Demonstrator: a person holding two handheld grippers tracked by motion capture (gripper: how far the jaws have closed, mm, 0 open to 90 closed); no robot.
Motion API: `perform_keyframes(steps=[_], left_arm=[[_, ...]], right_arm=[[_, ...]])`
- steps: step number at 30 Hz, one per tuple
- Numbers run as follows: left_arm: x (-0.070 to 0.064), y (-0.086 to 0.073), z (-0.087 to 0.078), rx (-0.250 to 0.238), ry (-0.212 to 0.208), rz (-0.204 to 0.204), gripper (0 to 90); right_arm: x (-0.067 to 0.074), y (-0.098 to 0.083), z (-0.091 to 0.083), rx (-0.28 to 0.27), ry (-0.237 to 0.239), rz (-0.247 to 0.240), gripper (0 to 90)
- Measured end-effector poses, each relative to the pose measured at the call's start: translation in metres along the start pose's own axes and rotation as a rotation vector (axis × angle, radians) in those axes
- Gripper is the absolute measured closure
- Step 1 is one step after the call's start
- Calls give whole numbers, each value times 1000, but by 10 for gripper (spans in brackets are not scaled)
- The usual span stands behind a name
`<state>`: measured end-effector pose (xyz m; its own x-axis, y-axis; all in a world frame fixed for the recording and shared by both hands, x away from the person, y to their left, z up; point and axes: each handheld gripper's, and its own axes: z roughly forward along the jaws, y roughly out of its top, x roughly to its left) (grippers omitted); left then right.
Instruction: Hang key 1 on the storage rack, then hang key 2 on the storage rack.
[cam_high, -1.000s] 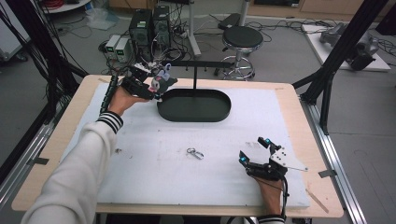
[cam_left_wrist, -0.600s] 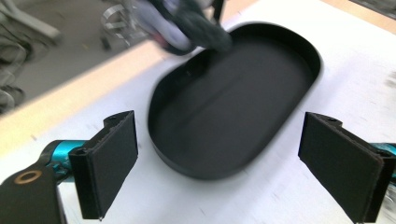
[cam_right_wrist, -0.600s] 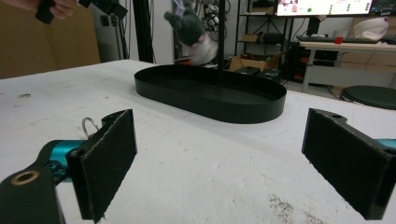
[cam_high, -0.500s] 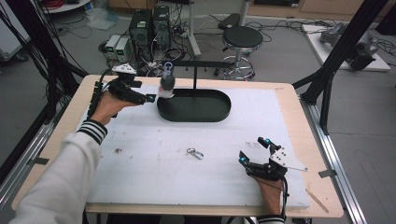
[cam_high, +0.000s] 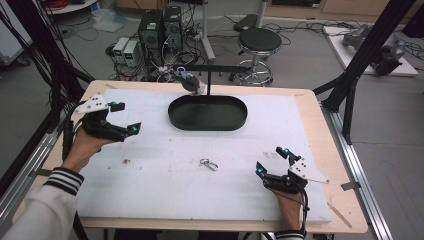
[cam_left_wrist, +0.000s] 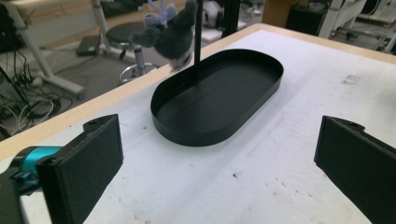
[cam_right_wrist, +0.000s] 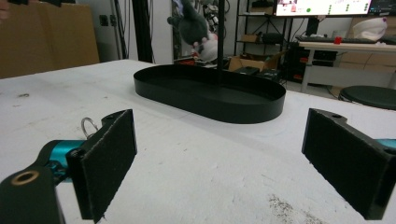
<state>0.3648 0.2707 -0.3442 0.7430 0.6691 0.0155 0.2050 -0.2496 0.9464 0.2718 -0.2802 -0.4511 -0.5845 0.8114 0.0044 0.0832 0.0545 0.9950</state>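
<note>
- The left gripper (cam_high: 125, 119) sits at the table's left edge, jaws spread wide with nothing between them; its pads (cam_left_wrist: 88, 158) are flat, matte black and finely textured, with a teal fitting behind one.
- Ahead of it and well apart lies a black oval tray (cam_left_wrist: 219, 93), thin-walled, smooth and shallow, its floor bare.
- A thin black post (cam_left_wrist: 198, 32) rises from the tray's far side; beside it hangs a small grey plush toy (cam_left_wrist: 170, 30), soft and fuzzy, above the tray's far rim and clear of the tray floor.
- The right gripper (cam_high: 272, 161) rests near the front right of the table, jaws also spread and empty; its pads (cam_right_wrist: 109, 154) look like coarse black foam.
- A small metal keyring clasp (cam_high: 208, 163) lies on the sheet between the two grippers, nearer the right one, touching neither; in the right gripper view its ring (cam_right_wrist: 88, 125) peeks just behind the left-hand pad.
- The white foam sheet (cam_high: 165, 195) covering the wooden table (cam_high: 320, 125) is matte and speckled with dark crumbs.
</note>
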Motion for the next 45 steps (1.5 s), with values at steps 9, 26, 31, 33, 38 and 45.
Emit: perform_keyframes(steps=[9, 26, 31, 33, 38, 45], left_arm=[[-13, -32, -26, -70, 6, -14, 17], [-31, -63, -37, -148, -17, 10, 17], [-33, -64, -39, -155, -16, 7, 17], [-33, -64, -40, -161, -13, 3, 17], [-32, -67, -43, -174, -3, -4, 17], [-32, -73, -48, -182, 0, 7, 17]], right_arm=[[0, 0, 0, -1, 1, 4, 95], [0, 0, 0, 0, 3, 2, 95], [0, 0, 0, 0, 1, 2, 95], [1, 0, 0, 4, 1, -3, 95], [2, 1, 0, 9, 3, -18, 95], [1, 16, 4, 40, 62, -10, 96]])
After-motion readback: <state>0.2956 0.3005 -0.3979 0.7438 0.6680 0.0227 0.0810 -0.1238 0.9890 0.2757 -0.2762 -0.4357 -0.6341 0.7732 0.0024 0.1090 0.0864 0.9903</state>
